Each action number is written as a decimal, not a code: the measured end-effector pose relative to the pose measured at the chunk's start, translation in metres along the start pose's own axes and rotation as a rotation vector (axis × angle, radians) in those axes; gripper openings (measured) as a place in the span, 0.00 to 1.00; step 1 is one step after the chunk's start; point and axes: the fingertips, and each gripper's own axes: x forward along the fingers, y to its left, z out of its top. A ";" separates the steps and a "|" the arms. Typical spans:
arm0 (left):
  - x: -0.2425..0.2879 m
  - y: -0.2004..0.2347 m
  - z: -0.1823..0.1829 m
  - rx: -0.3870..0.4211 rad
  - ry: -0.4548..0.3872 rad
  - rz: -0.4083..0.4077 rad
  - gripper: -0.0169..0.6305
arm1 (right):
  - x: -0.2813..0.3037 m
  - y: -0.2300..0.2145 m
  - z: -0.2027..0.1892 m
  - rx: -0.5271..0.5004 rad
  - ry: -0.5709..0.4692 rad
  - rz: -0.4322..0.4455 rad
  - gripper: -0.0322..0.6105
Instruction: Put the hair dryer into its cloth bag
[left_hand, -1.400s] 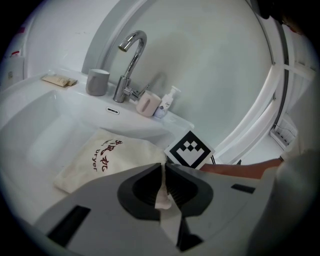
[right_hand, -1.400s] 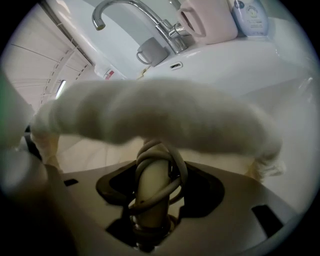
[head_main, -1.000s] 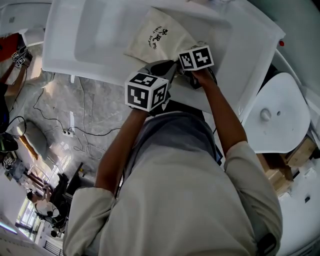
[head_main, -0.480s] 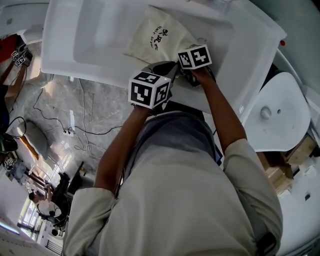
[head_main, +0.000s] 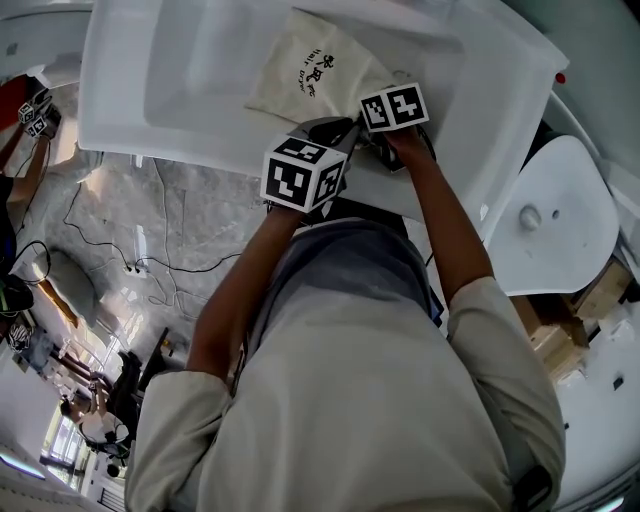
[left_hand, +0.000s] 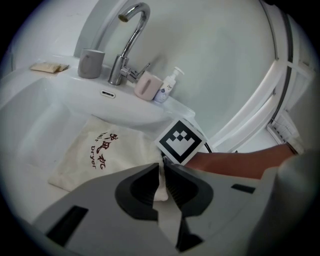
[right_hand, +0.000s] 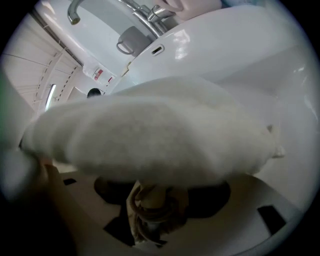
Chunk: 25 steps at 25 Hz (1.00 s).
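White and glossy, the washbasin carries a chrome faucet at its back rim, with a grey cup, a pink cup and a small pump bottle beside it. The cream cloth bag, printed with dark lettering, lies in the basin's hollow. The left hand-held gripper is clamped on a fold of the bag's near edge, its jaws almost together with cloth pinched between them. The right hand-held gripper sits just beside it; its jaws have just been opening and stand wide, a bunched beige piece of the bag between them, the bag bulging close before its camera.
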 end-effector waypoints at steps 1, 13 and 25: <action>-0.001 -0.002 0.000 0.005 -0.003 -0.004 0.08 | -0.002 -0.001 -0.002 0.017 -0.002 -0.002 0.49; -0.006 -0.008 0.001 0.004 -0.031 -0.054 0.08 | -0.031 -0.016 -0.009 0.151 -0.061 -0.098 0.50; -0.013 -0.029 -0.005 0.038 -0.046 -0.115 0.08 | -0.088 -0.015 -0.020 0.192 -0.162 -0.166 0.38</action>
